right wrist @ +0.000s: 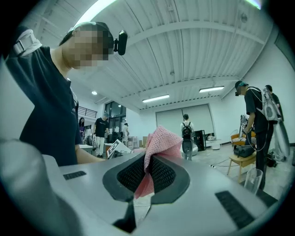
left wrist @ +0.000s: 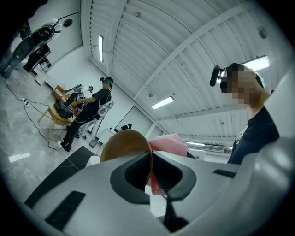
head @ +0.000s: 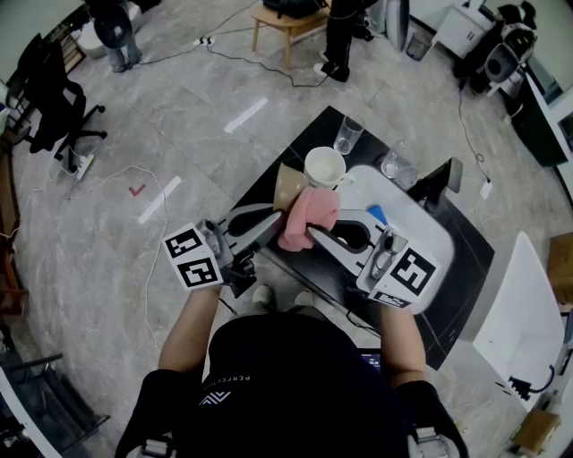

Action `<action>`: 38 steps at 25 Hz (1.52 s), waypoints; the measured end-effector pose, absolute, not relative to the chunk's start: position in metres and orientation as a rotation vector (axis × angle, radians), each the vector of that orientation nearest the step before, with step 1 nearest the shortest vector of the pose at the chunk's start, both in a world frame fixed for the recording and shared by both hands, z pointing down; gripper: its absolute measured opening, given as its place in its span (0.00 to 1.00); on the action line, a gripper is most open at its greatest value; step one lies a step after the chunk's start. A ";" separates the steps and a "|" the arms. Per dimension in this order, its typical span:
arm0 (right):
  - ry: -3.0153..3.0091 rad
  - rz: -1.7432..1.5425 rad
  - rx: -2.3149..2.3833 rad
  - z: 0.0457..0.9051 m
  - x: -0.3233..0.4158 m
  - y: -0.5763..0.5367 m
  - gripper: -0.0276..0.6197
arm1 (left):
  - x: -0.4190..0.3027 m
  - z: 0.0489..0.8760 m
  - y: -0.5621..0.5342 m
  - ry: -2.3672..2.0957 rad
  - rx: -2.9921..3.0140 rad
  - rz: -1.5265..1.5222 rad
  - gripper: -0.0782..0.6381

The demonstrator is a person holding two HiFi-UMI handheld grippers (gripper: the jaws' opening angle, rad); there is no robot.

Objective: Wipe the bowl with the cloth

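Over a black table (head: pixel 315 125) bearing a white board (head: pixel 421 224), the left gripper (head: pixel 273 224) pinches the thin rim of a tan bowl (head: pixel 288 185), its jaws almost together. The right gripper (head: pixel 313 234) clamps a pink cloth (head: pixel 309 215), which rests against the bowl. A white cup (head: pixel 324 167) and a glass (head: pixel 349 134) stand just behind. Around the table lies a grey stone-look floor (head: pixel 179 116) with cables, a wooden stool (head: pixel 286 22) and a black office chair (head: pixel 54 98). The gripper views show a white ribbed ceiling (right wrist: pixel 193 41) with strip lights and other people standing about.
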State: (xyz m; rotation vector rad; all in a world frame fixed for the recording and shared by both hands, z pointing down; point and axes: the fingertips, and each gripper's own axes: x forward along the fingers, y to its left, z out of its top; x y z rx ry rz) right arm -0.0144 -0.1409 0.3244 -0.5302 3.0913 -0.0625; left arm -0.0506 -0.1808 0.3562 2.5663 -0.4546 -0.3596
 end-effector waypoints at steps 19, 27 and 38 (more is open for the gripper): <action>3.103 -0.024 -0.798 0.341 0.004 -0.171 0.11 | -0.049 0.339 -0.168 -0.269 2.535 -0.492 0.14; 3.110 -0.025 -0.911 0.352 0.011 -0.177 0.11 | -0.052 0.326 -0.161 -0.198 2.538 -0.568 0.14; 3.087 -0.096 -0.986 0.356 0.020 -0.186 0.11 | -0.053 0.314 -0.161 -0.170 2.540 -0.613 0.14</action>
